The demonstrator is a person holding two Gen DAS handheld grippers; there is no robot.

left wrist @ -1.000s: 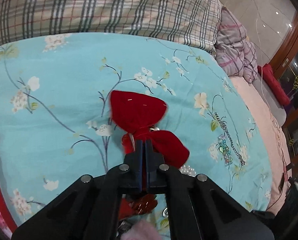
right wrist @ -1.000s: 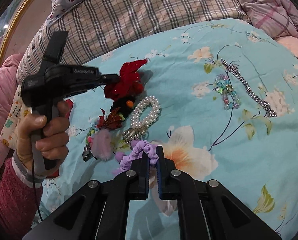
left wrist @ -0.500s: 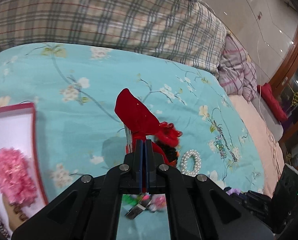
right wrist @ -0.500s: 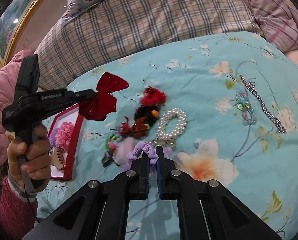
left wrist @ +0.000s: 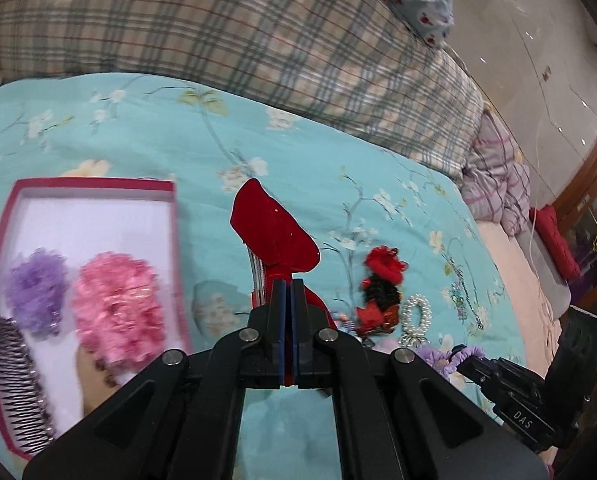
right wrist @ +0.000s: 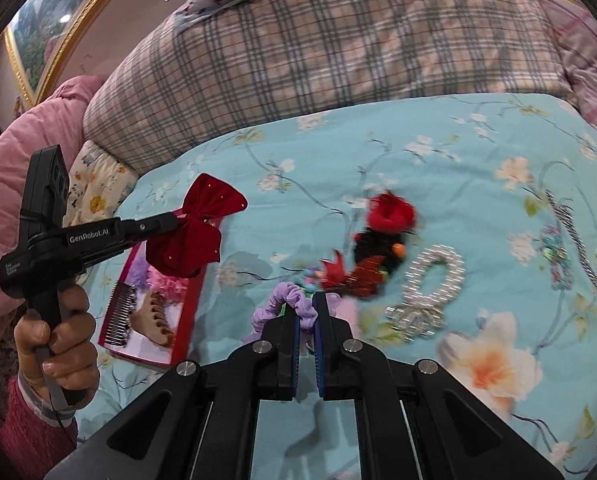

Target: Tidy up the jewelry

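At frame left I see one red-rimmed white box [right wrist: 186,316]. Above it my left gripper [right wrist: 177,216] clamps one red velvet bow [right wrist: 196,228]. Lower centre, my right gripper [right wrist: 305,312] pinches one lilac fabric scrunchie [right wrist: 284,300]; right lie one pearl bracelet [right wrist: 438,276] and one silver chain [right wrist: 578,244].

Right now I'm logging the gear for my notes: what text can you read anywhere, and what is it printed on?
"GenRobot.AI": white print on the side of the left tool.
"DAS": white print on the body of the right tool.
Small white lettering on the left tool's rear block: too small to read.
Nothing else carries text.
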